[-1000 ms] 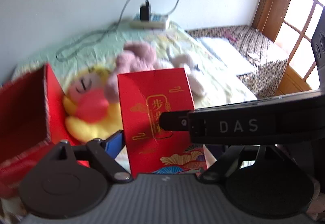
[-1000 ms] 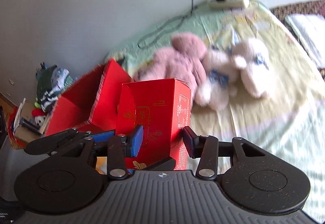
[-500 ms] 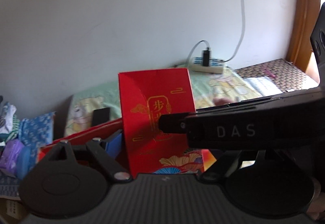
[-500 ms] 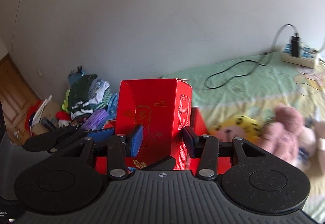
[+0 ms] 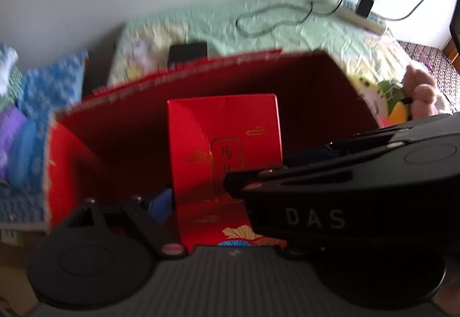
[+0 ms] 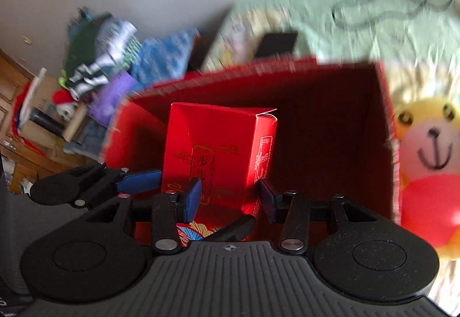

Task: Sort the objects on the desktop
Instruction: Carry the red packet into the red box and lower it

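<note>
Both the left hand-held gripper [image 5: 227, 202] and the right hand-held gripper [image 6: 230, 196] are clamped on a small red box [image 6: 218, 144], holding it over a big open red box [image 6: 330, 121] on the bed [image 6: 373, 29].

Bed [image 5: 287, 29] with a pale green printed sheet

On it lay a large open red cardboard box [image 6: 385, 127], a flat black rectangular object [image 5: 188, 51], a looped dark cable [image 5: 270, 18], a white power strip [image 5: 363, 19] and a yellow plush bear [image 6: 428, 161].
</note>
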Motion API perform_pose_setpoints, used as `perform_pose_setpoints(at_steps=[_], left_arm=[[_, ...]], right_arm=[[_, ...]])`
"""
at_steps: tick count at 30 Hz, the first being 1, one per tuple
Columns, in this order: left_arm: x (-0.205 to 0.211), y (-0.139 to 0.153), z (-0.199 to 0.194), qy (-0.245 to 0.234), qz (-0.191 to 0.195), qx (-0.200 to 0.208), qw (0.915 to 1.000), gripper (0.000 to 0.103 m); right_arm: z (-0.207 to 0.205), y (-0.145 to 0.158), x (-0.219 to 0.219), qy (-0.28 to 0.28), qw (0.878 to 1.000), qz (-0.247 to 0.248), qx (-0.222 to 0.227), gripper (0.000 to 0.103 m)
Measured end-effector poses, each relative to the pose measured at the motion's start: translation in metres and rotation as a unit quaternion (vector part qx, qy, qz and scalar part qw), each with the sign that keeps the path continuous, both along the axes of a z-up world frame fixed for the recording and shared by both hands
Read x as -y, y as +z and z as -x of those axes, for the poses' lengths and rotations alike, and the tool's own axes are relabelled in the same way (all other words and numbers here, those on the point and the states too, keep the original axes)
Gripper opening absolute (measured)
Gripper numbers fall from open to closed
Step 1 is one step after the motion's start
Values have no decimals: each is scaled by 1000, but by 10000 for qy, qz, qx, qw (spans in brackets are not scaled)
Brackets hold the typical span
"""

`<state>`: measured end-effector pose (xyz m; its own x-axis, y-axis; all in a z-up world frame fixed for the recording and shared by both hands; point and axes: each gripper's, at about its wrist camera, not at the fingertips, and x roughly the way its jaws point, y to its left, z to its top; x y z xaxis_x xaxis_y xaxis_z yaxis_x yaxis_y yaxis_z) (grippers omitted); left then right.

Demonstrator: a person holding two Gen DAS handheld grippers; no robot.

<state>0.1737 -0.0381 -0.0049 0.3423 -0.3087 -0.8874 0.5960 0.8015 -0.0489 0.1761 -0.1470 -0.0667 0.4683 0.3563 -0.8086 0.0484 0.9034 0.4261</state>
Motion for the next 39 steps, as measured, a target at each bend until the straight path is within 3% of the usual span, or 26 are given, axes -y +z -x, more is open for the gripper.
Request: perform_pose_setpoints(at_steps=[5, 9, 11, 14, 18, 22, 27, 32, 39], left_arm=[[3, -27, -23, 113, -110, -825, 9965, 85], [7, -35, -34, 135, -156, -1261, 9918, 85], [7, -37, -36, 107, -103, -1458, 9892, 85], [7, -41, -39, 93, 5, -1794, 9837, 84], [11, -40, -39, 120, 141, -1958, 9805, 83], [20, -42, -35, 221, 280, -2179, 9753, 83], [35, -50, -20, 289, 316, -2440, 9688, 83], [53, -46, -10, 261, 295, -2278, 9729, 83], [69, -41, 2, 170, 276, -2062, 9780, 81]], right_arm=[[-12, -18, -3, 6, 9992, 176, -362, 47], [-15, -24, 1, -5, 9987, 171, -477, 48], [-11, -19, 3, -74, 9991, 245, -333, 48], [1, 0, 9, -260, 9985, 427, 236, 47], [23, 24, 31, -627, 9933, 273, 929, 47], [44, 35, 55, -1045, 9873, -63, 1197, 46], [56, 45, 73, -1307, 9812, 36, 1419, 37], [62, 46, 84, -1438, 9787, -47, 1464, 29], [68, 42, 82, -1516, 9760, 262, 1543, 30]])
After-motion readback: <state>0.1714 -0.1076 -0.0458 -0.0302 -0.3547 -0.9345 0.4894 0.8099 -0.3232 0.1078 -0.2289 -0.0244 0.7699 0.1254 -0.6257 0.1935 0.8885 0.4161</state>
